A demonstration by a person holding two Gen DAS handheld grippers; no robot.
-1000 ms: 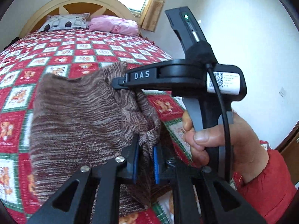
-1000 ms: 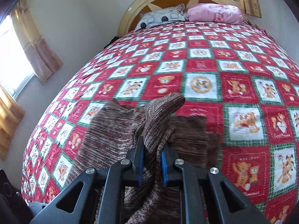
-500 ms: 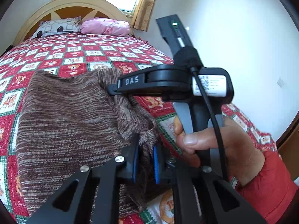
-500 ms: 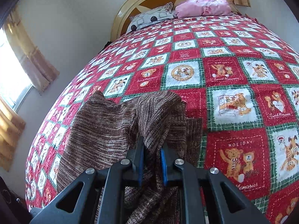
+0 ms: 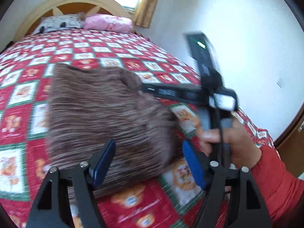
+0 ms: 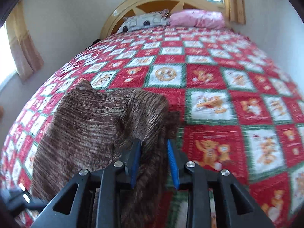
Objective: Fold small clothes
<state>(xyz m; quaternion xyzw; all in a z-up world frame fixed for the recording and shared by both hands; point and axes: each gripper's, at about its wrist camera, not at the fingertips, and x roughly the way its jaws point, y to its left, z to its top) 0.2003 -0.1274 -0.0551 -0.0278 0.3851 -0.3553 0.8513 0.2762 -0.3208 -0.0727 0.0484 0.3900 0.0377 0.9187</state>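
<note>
Bedroom quilt (image 6: 218, 76), red and checked, carries everything. Nearest, the left tongs (image 5: 150, 163) are opening wide above the brown knit (image 5: 106, 114), gripping nothing. The right tongs (image 6: 153, 161) are opening too, a hanging fold of knit loose between the pads. Beyond lies the folded body of the knit, then pillows (image 6: 197, 19). That draped fold may slump sideways on release, spoiling the fold.

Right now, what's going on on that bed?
A person with tongs in each hand is folding a brown knit garment on the red patchwork quilt. Both tongs are opening. The left tongs stand wide above the knit, not pinching it. The right tongs have a fold between their parting pads.
</note>
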